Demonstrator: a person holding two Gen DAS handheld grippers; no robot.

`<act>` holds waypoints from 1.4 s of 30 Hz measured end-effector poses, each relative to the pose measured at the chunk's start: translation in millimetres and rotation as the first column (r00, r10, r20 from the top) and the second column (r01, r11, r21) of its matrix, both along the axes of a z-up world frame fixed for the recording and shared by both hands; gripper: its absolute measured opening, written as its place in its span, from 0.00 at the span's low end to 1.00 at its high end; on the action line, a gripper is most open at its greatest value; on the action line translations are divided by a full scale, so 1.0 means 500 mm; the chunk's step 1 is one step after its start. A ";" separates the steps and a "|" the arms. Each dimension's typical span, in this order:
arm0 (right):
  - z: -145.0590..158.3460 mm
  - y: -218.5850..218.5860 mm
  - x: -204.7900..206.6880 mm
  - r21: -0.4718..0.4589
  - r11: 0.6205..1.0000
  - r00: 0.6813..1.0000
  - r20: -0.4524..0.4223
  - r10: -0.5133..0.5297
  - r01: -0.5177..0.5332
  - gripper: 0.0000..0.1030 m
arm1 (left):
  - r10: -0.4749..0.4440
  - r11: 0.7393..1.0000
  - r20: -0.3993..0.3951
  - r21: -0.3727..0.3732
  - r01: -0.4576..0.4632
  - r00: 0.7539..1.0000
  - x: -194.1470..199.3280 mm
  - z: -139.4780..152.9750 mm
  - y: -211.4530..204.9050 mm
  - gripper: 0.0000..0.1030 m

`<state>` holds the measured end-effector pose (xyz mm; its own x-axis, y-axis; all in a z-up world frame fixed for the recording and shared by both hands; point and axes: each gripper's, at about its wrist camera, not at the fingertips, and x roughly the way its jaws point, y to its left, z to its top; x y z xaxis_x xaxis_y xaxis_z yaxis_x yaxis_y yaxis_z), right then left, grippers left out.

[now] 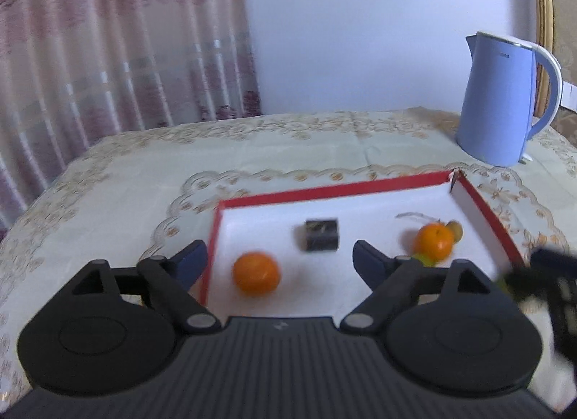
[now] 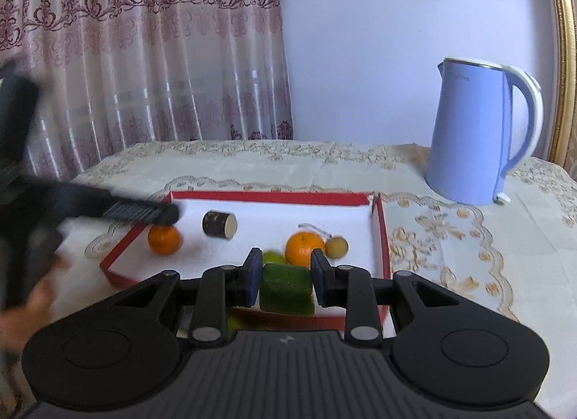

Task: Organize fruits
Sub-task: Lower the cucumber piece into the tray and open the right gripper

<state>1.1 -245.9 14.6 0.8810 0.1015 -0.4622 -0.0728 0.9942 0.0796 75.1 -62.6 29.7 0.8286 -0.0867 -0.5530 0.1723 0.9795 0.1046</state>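
Note:
A red-rimmed white tray lies on the tablecloth. In it are an orange, a dark short cylinder, a second orange, a small tan round fruit and a light green fruit. My left gripper stands open above the tray's left part, the first orange lying loose below its fingers. My right gripper is shut on a dark green fruit, held over the tray's near side.
A blue electric kettle stands at the table's back right. A patterned curtain hangs behind on the left. The left gripper and a hand show blurred at the right wrist view's left edge.

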 end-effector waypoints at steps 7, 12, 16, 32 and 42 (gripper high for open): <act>0.007 0.005 0.100 0.002 1.000 1.000 -0.001 0.001 -0.001 0.28 | 0.045 0.999 -0.006 -0.030 -0.045 0.999 -0.085 -0.018 0.057 0.89; -0.001 0.023 0.178 0.011 1.000 1.000 -0.024 0.008 -0.008 0.28 | 0.060 0.997 -0.026 -0.042 -0.061 0.998 -0.118 -0.035 0.084 0.90; -0.017 0.032 0.236 0.009 1.000 0.999 -0.053 0.000 0.000 0.28 | 0.066 0.997 -0.022 -0.032 -0.067 0.998 -0.138 -0.041 0.099 0.90; -0.048 0.037 0.318 0.022 0.998 0.985 -0.164 -0.048 0.052 0.28 | 0.045 0.999 -0.007 -0.030 -0.046 0.999 -0.166 -0.049 0.117 0.95; -0.015 0.011 0.112 -0.016 0.995 0.992 -0.081 -0.099 0.098 0.89 | -0.056 0.998 0.025 0.013 0.056 0.998 -0.191 -0.067 0.080 1.00</act>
